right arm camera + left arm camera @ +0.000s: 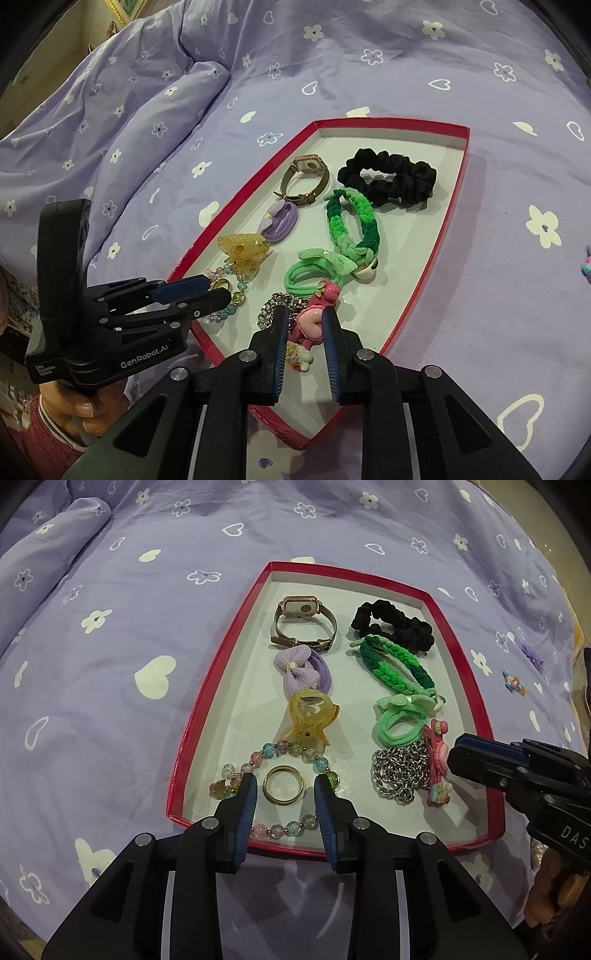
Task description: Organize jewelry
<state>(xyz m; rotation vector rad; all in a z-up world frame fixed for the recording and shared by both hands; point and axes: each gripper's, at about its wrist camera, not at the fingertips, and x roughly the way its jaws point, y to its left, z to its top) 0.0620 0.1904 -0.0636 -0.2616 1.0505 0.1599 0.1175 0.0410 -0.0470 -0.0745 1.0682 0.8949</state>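
Hovering over a red-rimmed tray (207, 716) on a lilac bedspread (110, 686), the left gripper (284, 786) stands parted around a gold ring (283, 785) without pressing it; the right gripper (306, 325), parted, straddles a pink hair clip (310, 321), contact unclear. A silver chain (399, 775) lies partly hidden beside the clip. Beyond the ring in the tray: a watch (303, 624), hair ties and a black scrunchie (391, 624)

The right tongs (304, 325) stand parted around a pink hair clip (312, 321) in the red-rimmed tray (428, 280). The left tongs (218, 291) reach in from nine o'clock, over a beaded bracelet (236, 295).
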